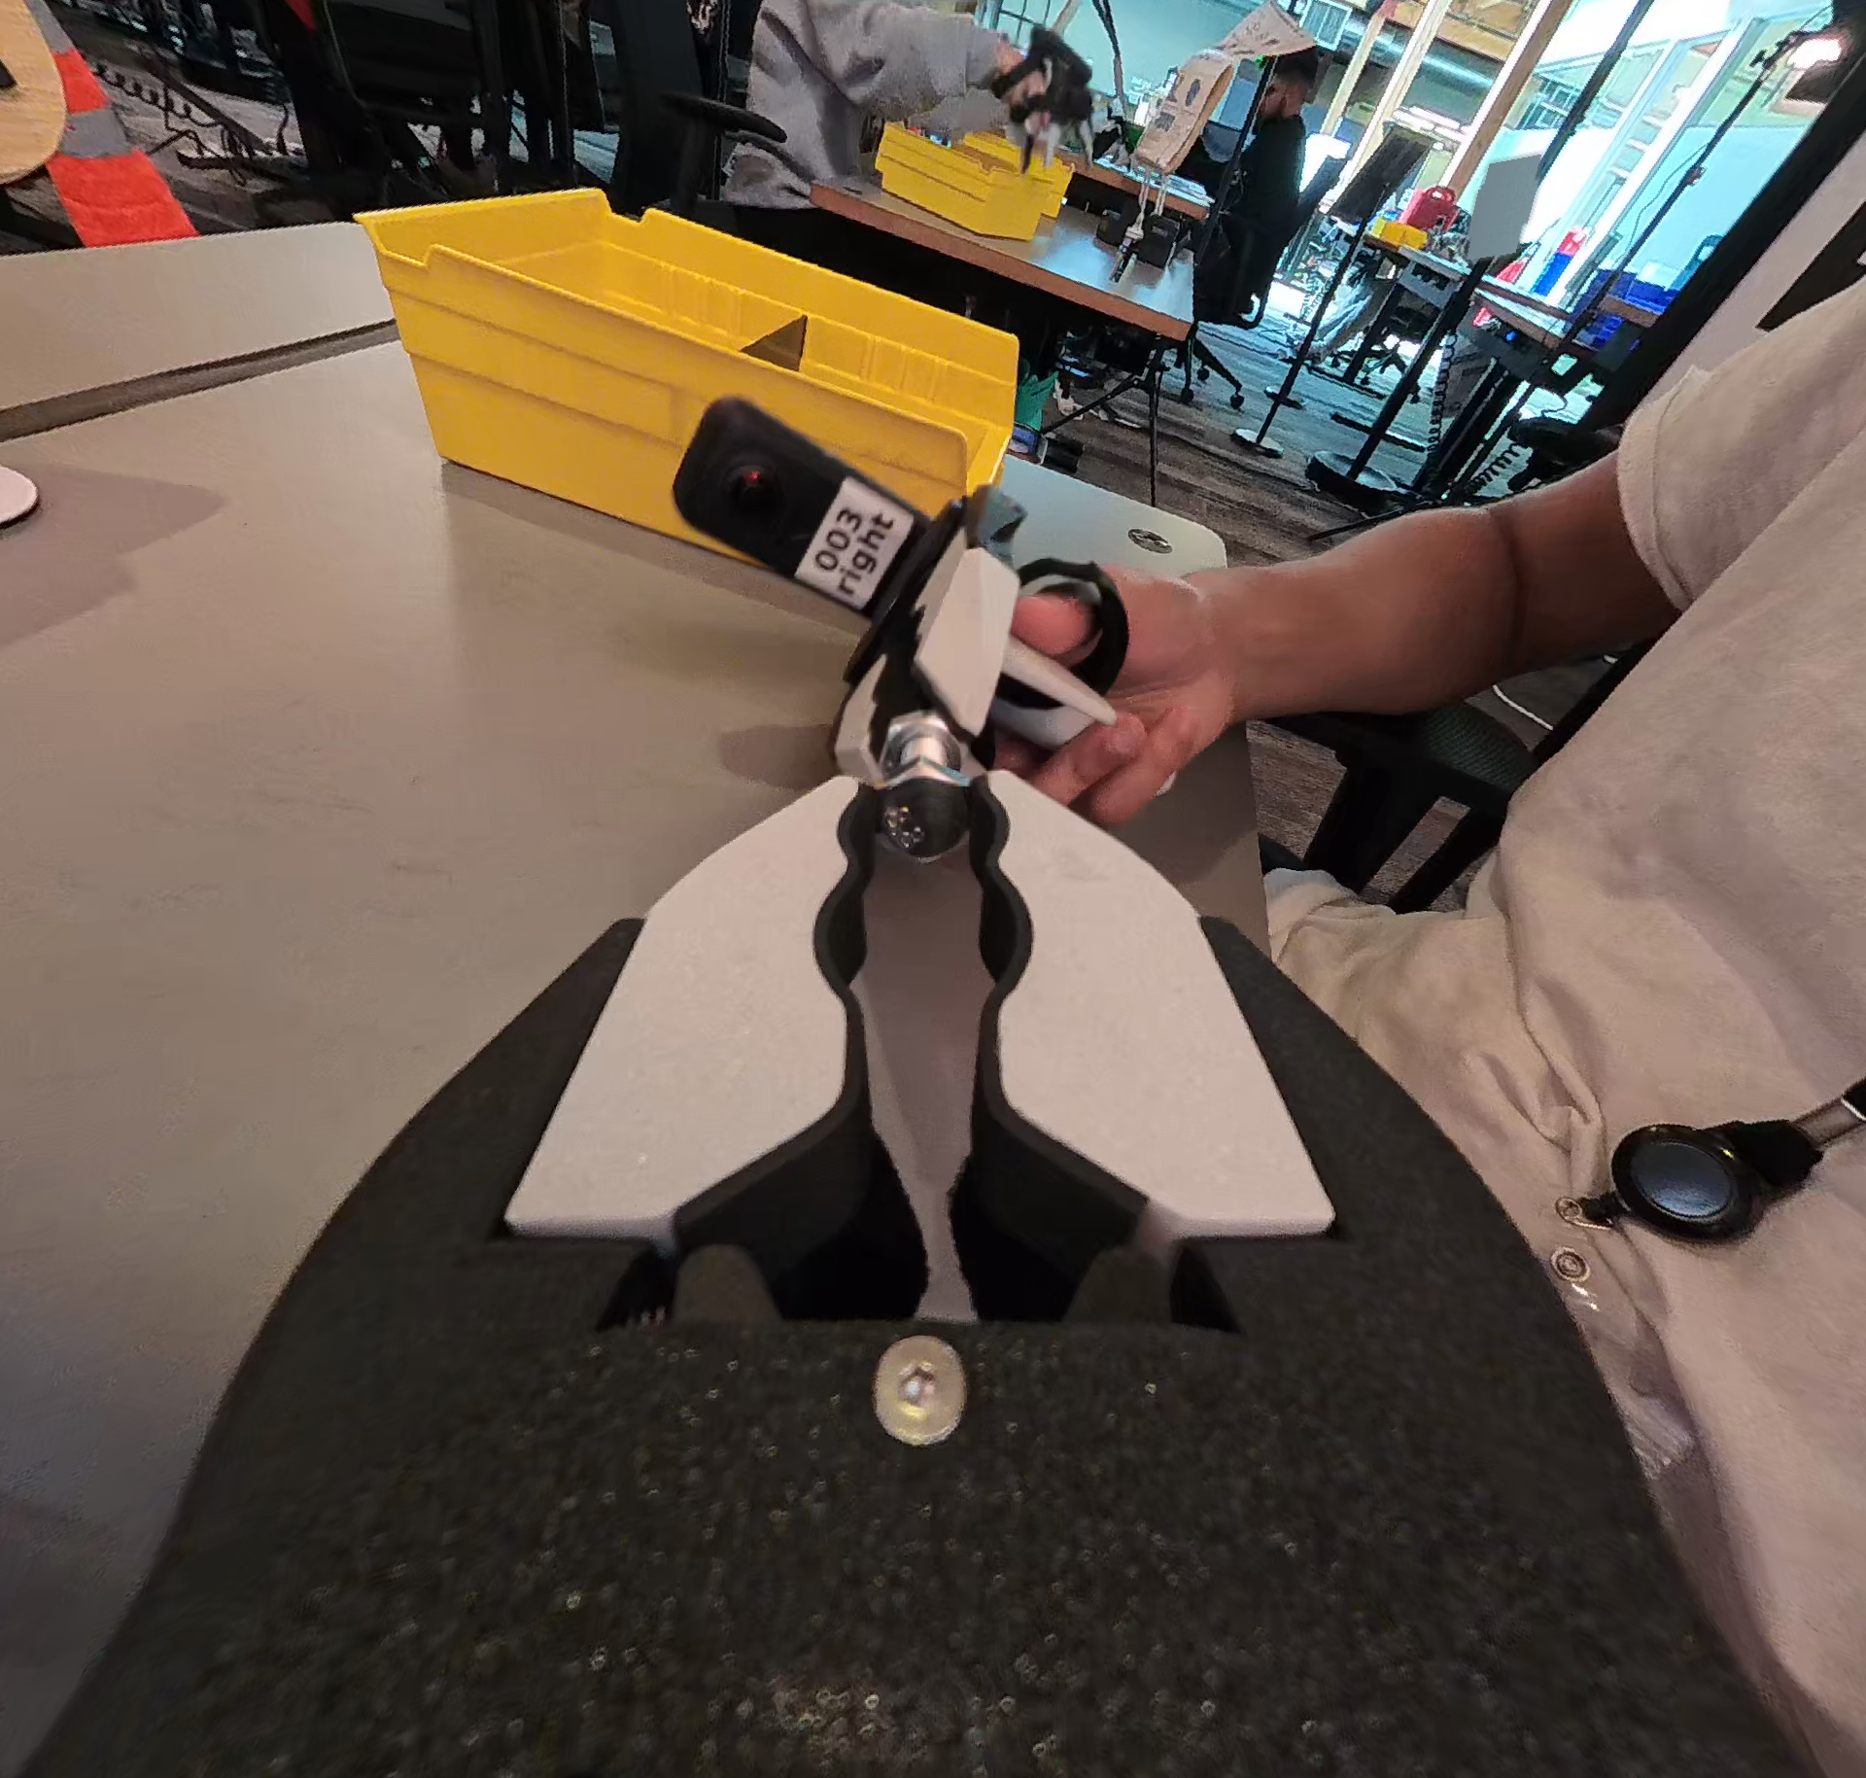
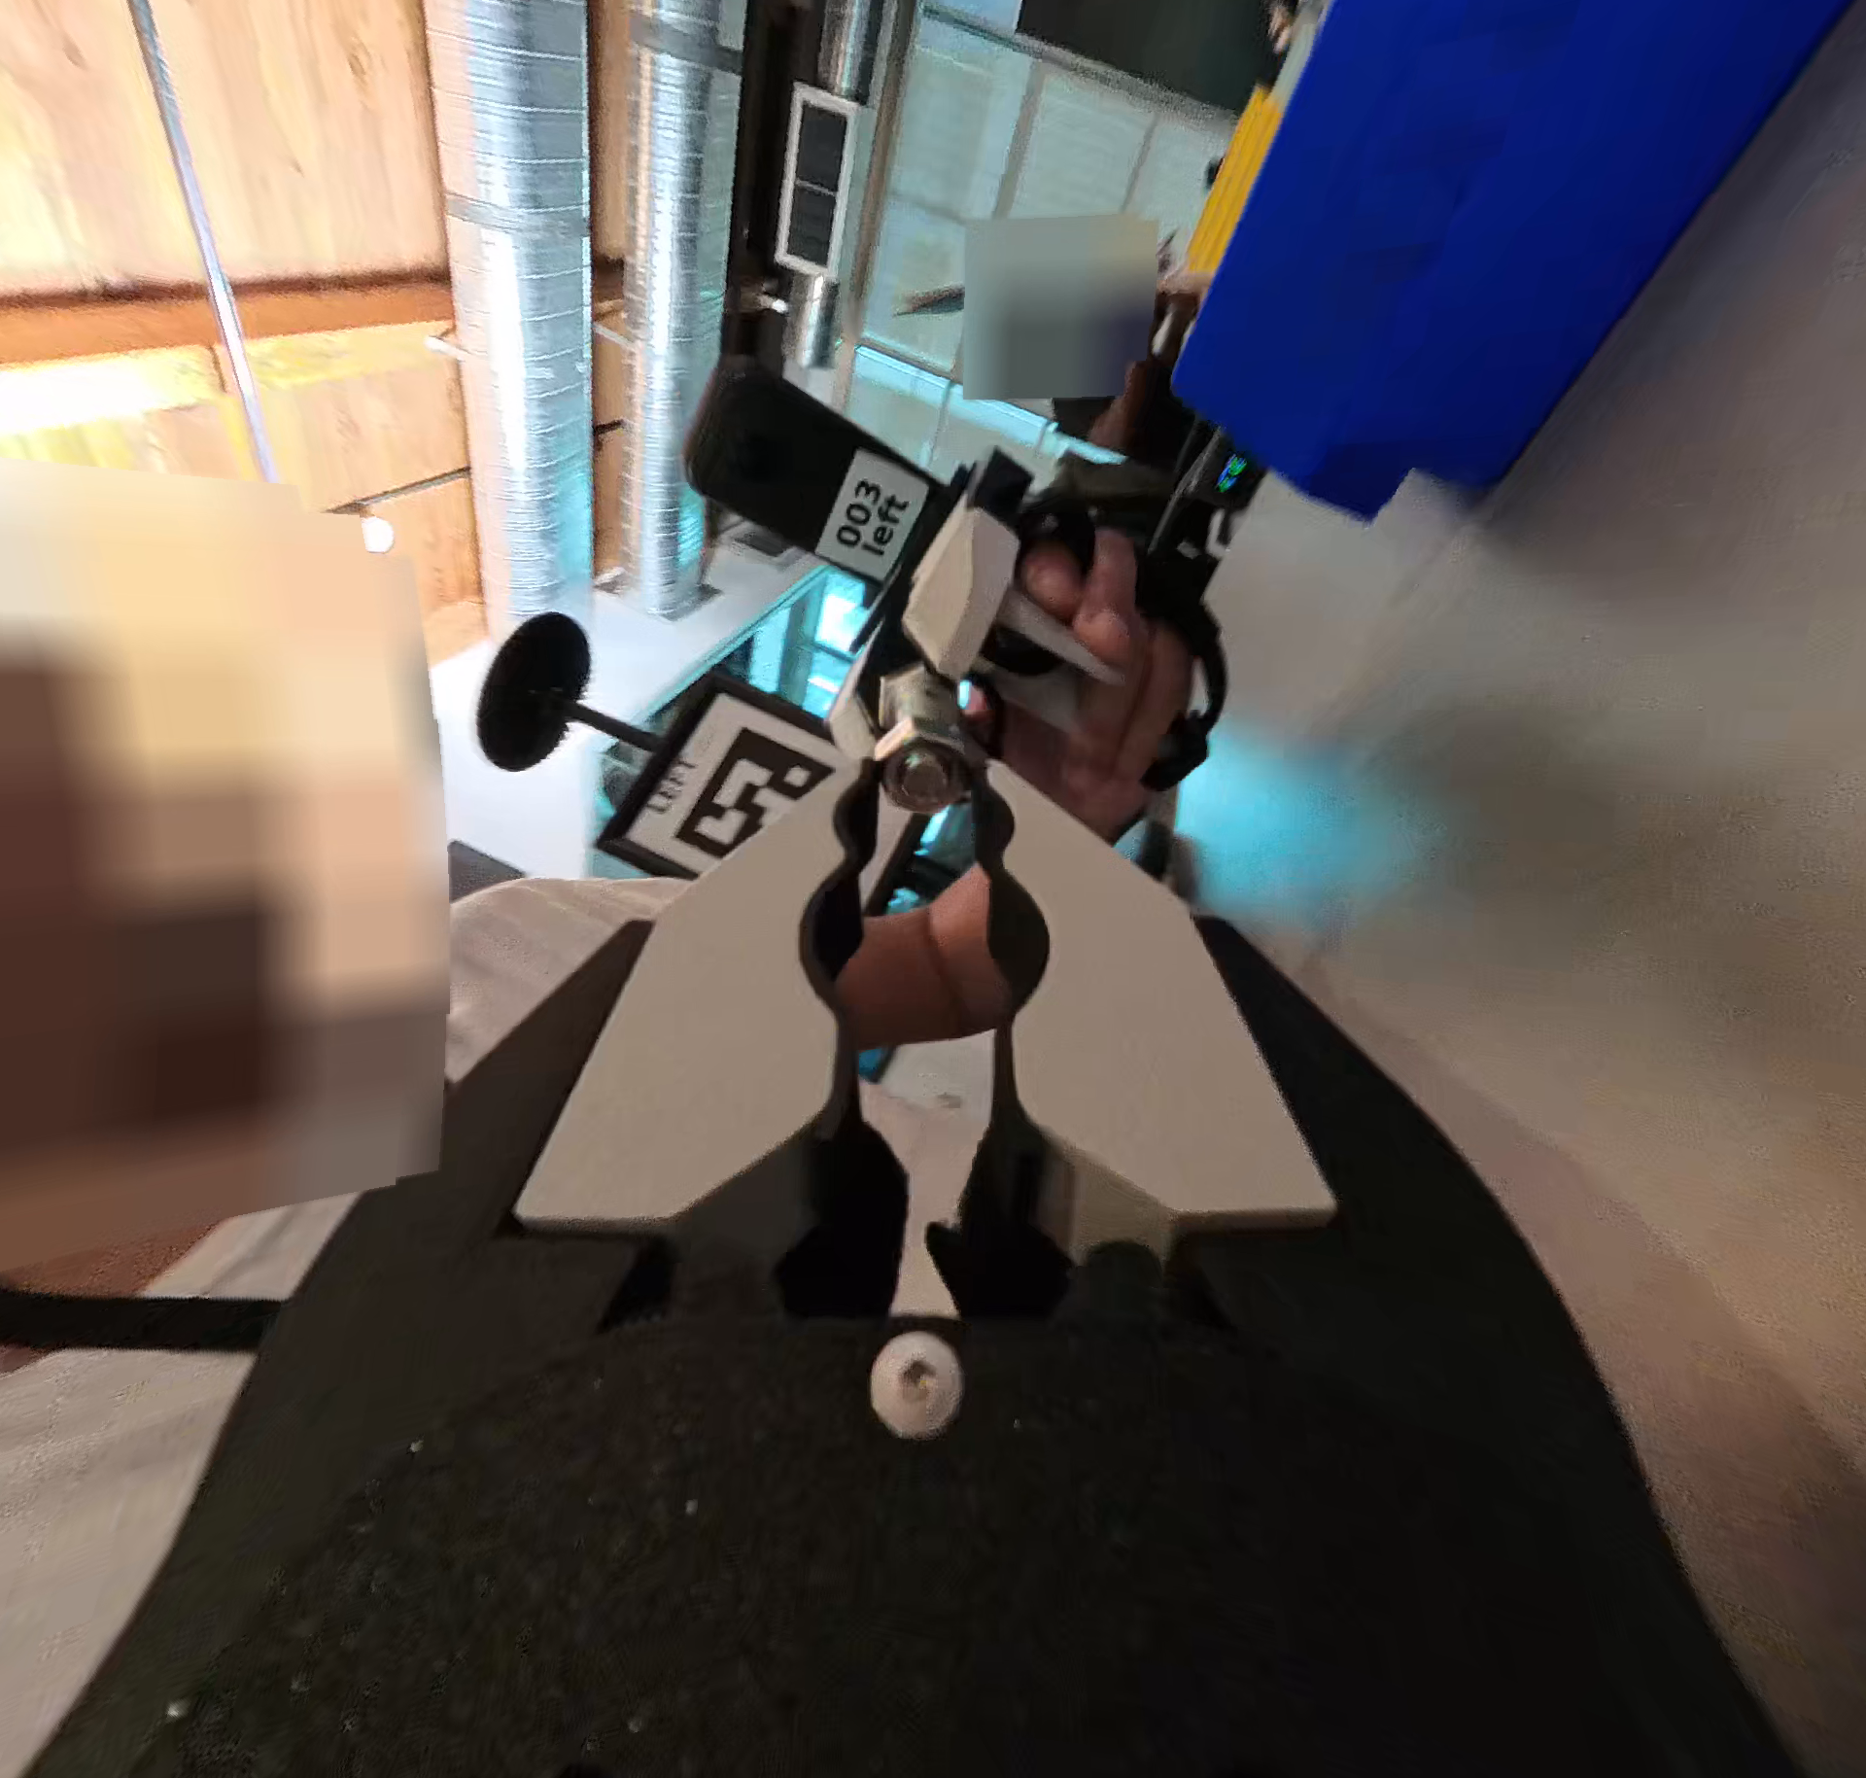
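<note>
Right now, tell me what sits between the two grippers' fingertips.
A metal bolt with a nut spans them: the left gripper clamps its dark head end, the right gripper the threaded end. Both wrist views show it.

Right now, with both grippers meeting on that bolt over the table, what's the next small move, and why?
Probably keep the left gripper clamped and roll the right gripper slightly about the axis of the bolt. The left gripper grips the bolt's dark end and the right the silver hex nut, tip to tip above the table, so nothing else supports the bolt.
</note>
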A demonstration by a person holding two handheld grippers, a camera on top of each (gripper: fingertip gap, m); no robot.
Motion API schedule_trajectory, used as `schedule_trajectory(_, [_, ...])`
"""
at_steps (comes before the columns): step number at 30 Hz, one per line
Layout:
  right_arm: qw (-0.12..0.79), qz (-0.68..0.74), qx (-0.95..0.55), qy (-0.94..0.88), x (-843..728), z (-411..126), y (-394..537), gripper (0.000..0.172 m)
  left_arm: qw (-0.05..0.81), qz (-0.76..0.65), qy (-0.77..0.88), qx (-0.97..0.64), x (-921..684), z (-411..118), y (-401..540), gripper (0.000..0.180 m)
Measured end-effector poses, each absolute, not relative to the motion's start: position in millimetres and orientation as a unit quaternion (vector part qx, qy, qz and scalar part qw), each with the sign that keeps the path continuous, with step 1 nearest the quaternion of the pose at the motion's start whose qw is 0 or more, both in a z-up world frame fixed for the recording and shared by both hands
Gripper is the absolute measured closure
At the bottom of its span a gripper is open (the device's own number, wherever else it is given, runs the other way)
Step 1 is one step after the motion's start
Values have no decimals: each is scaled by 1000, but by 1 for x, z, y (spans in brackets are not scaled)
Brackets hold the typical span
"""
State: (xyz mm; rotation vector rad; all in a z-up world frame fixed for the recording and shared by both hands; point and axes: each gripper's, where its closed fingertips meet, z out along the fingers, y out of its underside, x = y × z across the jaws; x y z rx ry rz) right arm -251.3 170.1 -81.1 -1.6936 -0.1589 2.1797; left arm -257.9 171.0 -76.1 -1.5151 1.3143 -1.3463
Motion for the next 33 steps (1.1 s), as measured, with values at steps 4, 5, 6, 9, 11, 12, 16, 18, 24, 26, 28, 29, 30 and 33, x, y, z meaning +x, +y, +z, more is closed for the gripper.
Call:
schedule_trajectory(4, [267,719,-631,-121,-249,-80,171,155,350,-527,503,-589,-257,-77,171,163])
schedule_trajectory(5, [296,696,-637,-148,-250,-78,170,155,345,-537,498,-587,-257,-75,171,163])
schedule_trajectory(6, [334,666,-642,-181,-250,-76,170,155,340,-548,492,-584,-258,-73,170,163])
schedule_trajectory(9, [457,528,-643,-315,-250,-70,165,155,318,-584,480,-572,-259,-67,165,163])
schedule_trajectory(11, [538,416,-614,-401,-249,-66,160,155,303,-608,475,-559,-259,-62,160,163])
schedule_trajectory(12, [574,355,-594,-438,-248,-66,157,155,296,-617,474,-554,-258,-60,158,163])
schedule_trajectory(16, [660,66,-504,-552,-244,-76,155,155,290,-601,490,-561,-255,-67,152,163])
schedule_trajectory(18, [686,-111,-419,-584,-240,-71,154,155,289,-602,491,-559,-253,-67,150,163])
schedule_trajectory(24, [703,-270,-321,-575,-240,-63,155,154,285,-620,477,-554,-254,-61,151,163])
schedule_trajectory(26, [707,-228,-372,-556,-236,-64,161,147,295,-613,477,-557,-255,-60,153,163])
schedule_trajectory(28, [677,-151,-480,-538,-229,-78,173,148,305,-610,470,-560,-257,-59,157,163])
schedule_trajectory(29, [654,-87,-536,-527,-230,-84,177,145,311,-608,464,-564,-258,-59,161,163])
schedule_trajectory(30, [627,2,-583,-516,-235,-91,175,144,318,-606,458,-567,-259,-59,166,163])
schedule_trajectory(33, [531,244,-703,-406,-243,-106,178,136,327,-605,445,-574,-263,-58,174,164])
